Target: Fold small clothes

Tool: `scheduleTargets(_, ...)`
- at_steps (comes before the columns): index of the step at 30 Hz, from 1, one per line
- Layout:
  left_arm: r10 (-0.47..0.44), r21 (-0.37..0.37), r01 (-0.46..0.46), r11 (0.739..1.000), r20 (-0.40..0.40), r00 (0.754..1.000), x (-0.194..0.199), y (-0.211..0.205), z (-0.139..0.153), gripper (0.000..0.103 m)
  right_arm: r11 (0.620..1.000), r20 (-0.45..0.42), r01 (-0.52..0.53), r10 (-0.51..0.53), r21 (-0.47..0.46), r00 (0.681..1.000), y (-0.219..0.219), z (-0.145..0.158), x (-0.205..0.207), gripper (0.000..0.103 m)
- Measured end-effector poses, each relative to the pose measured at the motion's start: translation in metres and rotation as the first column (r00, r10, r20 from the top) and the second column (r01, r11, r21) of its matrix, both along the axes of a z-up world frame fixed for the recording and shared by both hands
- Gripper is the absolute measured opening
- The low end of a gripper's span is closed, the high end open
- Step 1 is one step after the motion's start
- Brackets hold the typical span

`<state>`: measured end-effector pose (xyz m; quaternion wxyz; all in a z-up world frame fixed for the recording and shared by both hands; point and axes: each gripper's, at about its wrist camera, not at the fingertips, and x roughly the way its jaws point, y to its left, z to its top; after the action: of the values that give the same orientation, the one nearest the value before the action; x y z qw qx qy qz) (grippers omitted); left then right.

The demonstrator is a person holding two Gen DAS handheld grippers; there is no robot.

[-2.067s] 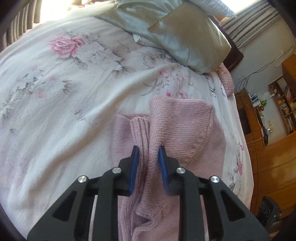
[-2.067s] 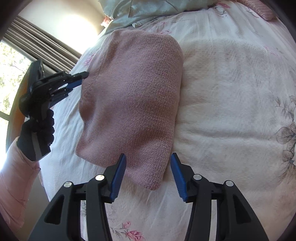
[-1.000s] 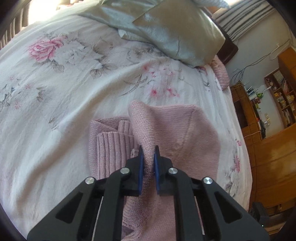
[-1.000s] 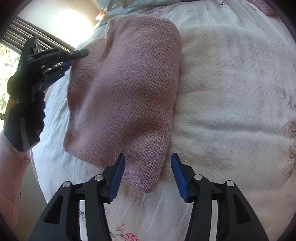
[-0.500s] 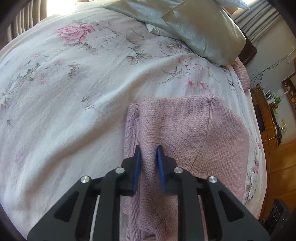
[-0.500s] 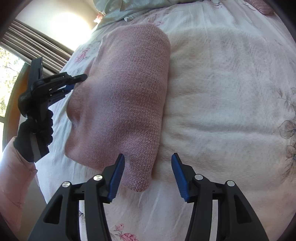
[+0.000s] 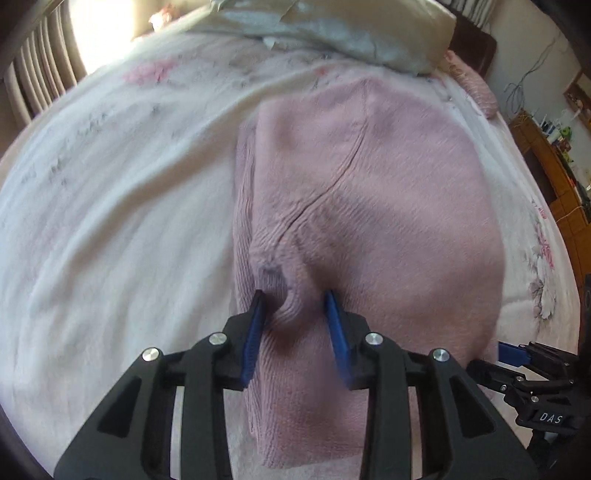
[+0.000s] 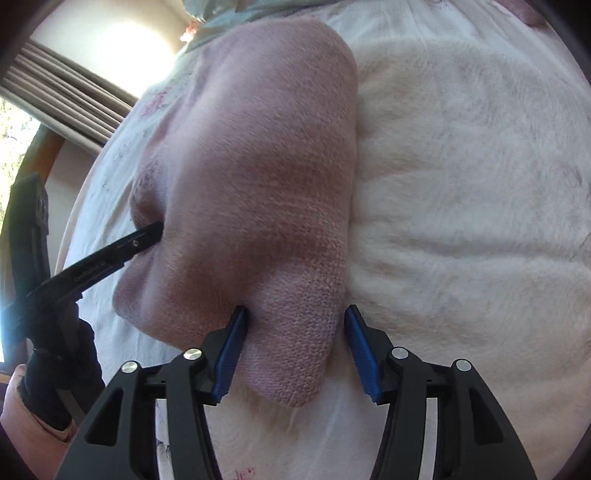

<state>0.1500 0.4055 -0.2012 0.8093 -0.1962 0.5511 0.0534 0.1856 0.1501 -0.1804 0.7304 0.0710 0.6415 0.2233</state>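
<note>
A folded pink sweater lies on a bed covered by a white floral bedspread, and both grippers are at its near end. In the left wrist view the left gripper has its blue-padded fingers spread apart, straddling a raised bunch of knit at the sweater's left edge; the pads look close to the bunch, but the blur makes contact hard to judge. A crease runs from that bunch toward 1 o'clock across the top layer. A grey-green pillow sits at 12 o'clock at the head of the bed, a wooden shelf unit stands off at 3 o'clock, and the right gripper shows at 4 o'clock. In the right wrist view the right gripper is wide open around the sweater's near right corner, which pokes between the fingers; the left pad lies against the fabric, the right pad stands clear. At 9 o'clock there, the left gripper's black tip presses into the sweater's far edge, held by a dark-gloved hand with a pink sleeve
</note>
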Motion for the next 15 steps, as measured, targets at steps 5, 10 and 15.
scheduleTargets(5,0.054,-0.133,-0.051,0.99,0.017,0.998,-0.008,0.027,0.014,0.036,0.997,-0.029,0.006,-0.004,0.071,1.0,-0.01,-0.001,0.005,0.061)
scheduleTargets(10,0.155,-0.352,-0.135,0.926,0.029,0.987,-0.019,0.068,0.024,0.043,0.975,-0.007,0.055,-0.055,0.215,0.998,-0.035,0.03,0.014,0.074)
scheduleTargets(15,0.138,-0.4,-0.117,0.909,0.025,0.99,0.003,0.07,0.019,0.049,0.961,-0.005,0.096,-0.098,0.259,0.995,-0.045,0.034,0.039,0.078)
